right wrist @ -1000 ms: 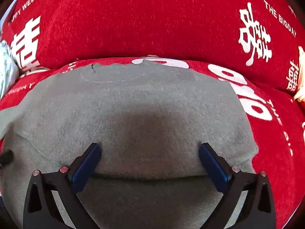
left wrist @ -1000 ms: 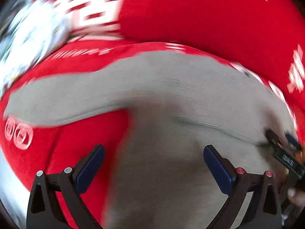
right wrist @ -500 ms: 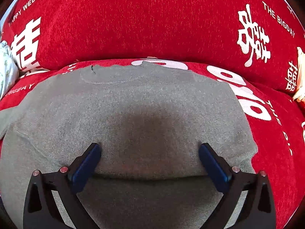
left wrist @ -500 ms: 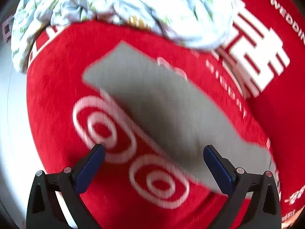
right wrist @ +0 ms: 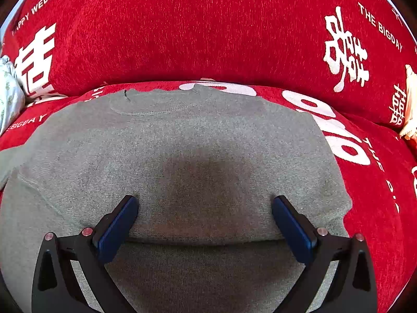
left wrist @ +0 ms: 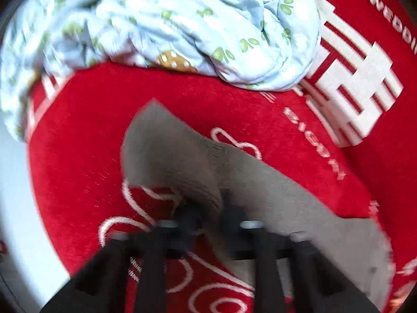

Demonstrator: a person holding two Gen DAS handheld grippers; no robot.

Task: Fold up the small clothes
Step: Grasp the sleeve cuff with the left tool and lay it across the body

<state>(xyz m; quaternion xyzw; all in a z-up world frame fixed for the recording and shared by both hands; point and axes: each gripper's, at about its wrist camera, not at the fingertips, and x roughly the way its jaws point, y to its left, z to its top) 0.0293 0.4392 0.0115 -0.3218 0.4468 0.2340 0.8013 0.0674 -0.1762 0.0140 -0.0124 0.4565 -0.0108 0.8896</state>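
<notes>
Left wrist view. My left gripper (left wrist: 208, 216) has just been closing, and its fingers (left wrist: 186, 219) now pinch the gray sleeve (left wrist: 172, 154) near the cuff end, cloth bunched between them. I take the sleeve here because this arm lies stretched out flat over the red sofa cover (left wrist: 78, 143), away from the body, and, as I judge it, has to be brought across the body. A crumpled pale blue cloth (left wrist: 169, 20) with green prints sits farther back on the sofa, apart from the sleeve.

Right wrist view. My right gripper (right wrist: 206, 224) hovers with fingers (right wrist: 117, 227) wide apart and nothing between them, low over the gray sweater (right wrist: 182, 135), which lies spread on the seat with its neckline toward the backrest. A fold edge runs across between the fingers. I judge this hand is kept there to steady the body while the sleeve is moved.
</notes>
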